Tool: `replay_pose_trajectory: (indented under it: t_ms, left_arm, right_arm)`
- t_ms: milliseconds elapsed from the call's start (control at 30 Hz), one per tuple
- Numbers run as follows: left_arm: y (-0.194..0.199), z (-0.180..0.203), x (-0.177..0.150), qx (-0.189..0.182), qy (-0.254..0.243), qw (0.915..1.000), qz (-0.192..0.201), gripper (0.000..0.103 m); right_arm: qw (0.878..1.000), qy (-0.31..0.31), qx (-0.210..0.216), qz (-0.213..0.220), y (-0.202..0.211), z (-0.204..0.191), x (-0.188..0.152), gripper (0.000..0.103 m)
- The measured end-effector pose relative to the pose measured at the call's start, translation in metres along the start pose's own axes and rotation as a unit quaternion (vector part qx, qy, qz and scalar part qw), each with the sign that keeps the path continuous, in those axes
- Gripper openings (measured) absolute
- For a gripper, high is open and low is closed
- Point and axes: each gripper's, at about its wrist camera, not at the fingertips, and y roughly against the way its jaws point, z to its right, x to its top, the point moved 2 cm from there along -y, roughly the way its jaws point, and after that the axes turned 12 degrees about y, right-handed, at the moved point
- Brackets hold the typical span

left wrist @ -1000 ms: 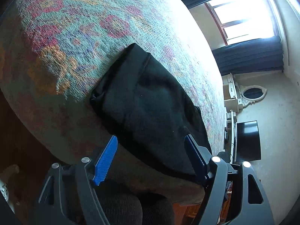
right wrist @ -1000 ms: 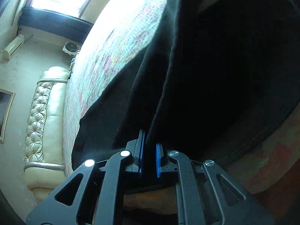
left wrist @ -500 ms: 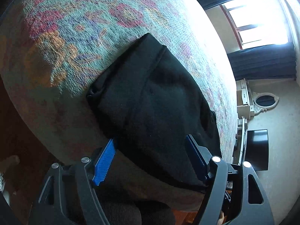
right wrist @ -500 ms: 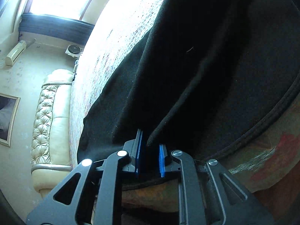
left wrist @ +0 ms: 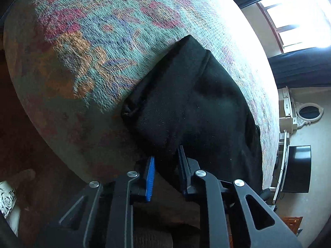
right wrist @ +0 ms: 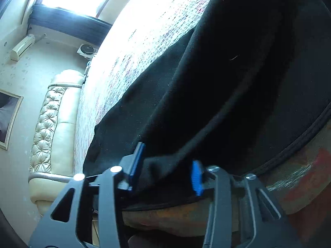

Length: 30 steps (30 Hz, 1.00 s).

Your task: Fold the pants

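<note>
The black pants (left wrist: 198, 111) lie folded on the flowered bedspread (left wrist: 99, 47) near the bed's front edge. My left gripper (left wrist: 165, 159) has closed on the near edge of the pants, with black cloth pinched between its blue pads. In the right wrist view the pants (right wrist: 217, 86) fill most of the frame. My right gripper (right wrist: 167, 159) stands open, its jaws apart around a fold of the cloth that lies loose between them.
The bedspread's edge (right wrist: 300, 171) drops away just below the pants. A cream tufted sofa (right wrist: 53, 128) stands left of the bed. A dark screen (left wrist: 295, 167) and a white dresser with mirror (left wrist: 304, 111) stand at the right wall. Bright windows (left wrist: 293, 14) lie beyond.
My left gripper has closed from wide open onto the near edge of the pants. My right gripper has opened and released the fold it was pinching.
</note>
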Motion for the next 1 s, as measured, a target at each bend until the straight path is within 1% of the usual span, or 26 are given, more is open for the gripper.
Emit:
replay_pose_trajectory:
  t_ms: [33,67,133,233,267,333,367,400,433,467,500,533,567,600,667,700,733,800,833,900,1000]
  left_arm:
    - [0.004,0.000,-0.001,0.000,-0.003,1.0000,0.007,0.015]
    - [0.008,0.001,-0.001,0.002,-0.011,0.9998,0.017,0.010]
    - [0.013,0.002,0.000,0.011,-0.025,0.9992,0.030,0.010]
    - [0.005,-0.008,0.003,0.020,-0.021,0.9995,0.015,0.010]
    - [0.005,-0.007,0.003,0.017,-0.020,0.9996,0.013,0.011]
    - [0.009,-0.003,0.003,0.016,-0.039,0.9990,0.016,0.013]
    - [0.015,0.000,0.002,0.012,-0.048,0.9985,0.021,0.017]
    - [0.022,0.002,0.000,0.007,-0.055,0.9981,0.029,0.027]
    - [0.031,0.003,-0.002,-0.002,-0.058,0.9975,0.040,0.035]
    - [0.041,0.006,-0.004,-0.016,-0.061,0.9964,0.056,0.050]
    - [0.053,0.006,-0.005,-0.029,-0.064,0.9945,0.078,0.054]
    - [0.065,0.007,-0.007,-0.040,-0.070,0.9914,0.103,0.055]
    - [0.077,0.009,-0.009,-0.047,-0.081,0.9871,0.130,0.059]
    - [0.085,0.012,-0.010,-0.048,-0.095,0.9825,0.152,0.069]
    - [0.094,0.020,-0.011,-0.049,-0.122,0.9731,0.189,0.079]
    - [0.092,0.024,-0.010,-0.048,-0.131,0.9713,0.192,0.079]
    - [0.089,0.027,-0.008,-0.044,-0.133,0.9719,0.189,0.079]
    - [0.077,0.029,-0.004,-0.044,-0.115,0.9765,0.177,0.079]
    - [0.069,0.030,-0.003,-0.044,-0.104,0.9794,0.167,0.079]
    - [0.053,0.030,-0.001,-0.040,-0.088,0.9849,0.143,0.079]
    - [0.034,0.033,-0.002,-0.030,-0.083,0.9895,0.115,0.080]
  right_arm:
    - [1.000,-0.011,0.010,-0.002,0.000,0.001,0.000,0.008]
    - [0.999,-0.025,0.021,0.000,0.003,0.003,-0.002,0.008]
    - [0.998,-0.049,0.035,-0.002,0.007,0.006,-0.008,0.008]
    - [0.997,-0.059,0.037,-0.025,0.004,0.015,-0.018,0.008]
    - [0.997,-0.062,0.046,-0.029,0.003,0.019,-0.020,0.008]
    - [0.995,-0.068,0.064,-0.021,0.009,0.024,-0.019,0.014]
    - [0.996,-0.065,0.062,-0.012,0.015,0.026,-0.017,0.021]
    - [0.997,-0.060,0.058,0.002,0.024,0.029,-0.013,0.032]
    - [0.997,-0.056,0.052,0.025,0.035,0.034,-0.007,0.039]
    - [0.996,-0.056,0.041,0.050,0.047,0.041,0.001,0.047]
    - [0.995,-0.061,0.027,0.073,0.059,0.052,0.010,0.048]
    - [0.992,-0.071,0.021,0.097,0.072,0.065,0.021,0.048]
    - [0.988,-0.086,0.023,0.125,0.084,0.080,0.031,0.048]
    - [0.983,-0.103,0.024,0.150,0.094,0.095,0.042,0.048]
    - [0.970,-0.143,0.022,0.194,0.110,0.125,0.060,0.048]
    - [0.965,-0.158,0.022,0.211,0.116,0.137,0.069,0.048]
    - [0.960,-0.170,0.018,0.223,0.119,0.149,0.077,0.048]
    - [0.952,-0.189,0.005,0.239,0.122,0.166,0.090,0.048]
    - [0.950,-0.197,0.007,0.241,0.121,0.173,0.096,0.047]
    - [0.950,-0.207,0.005,0.233,0.116,0.186,0.104,0.047]
    - [0.946,-0.223,-0.007,0.237,0.106,0.189,0.104,0.045]
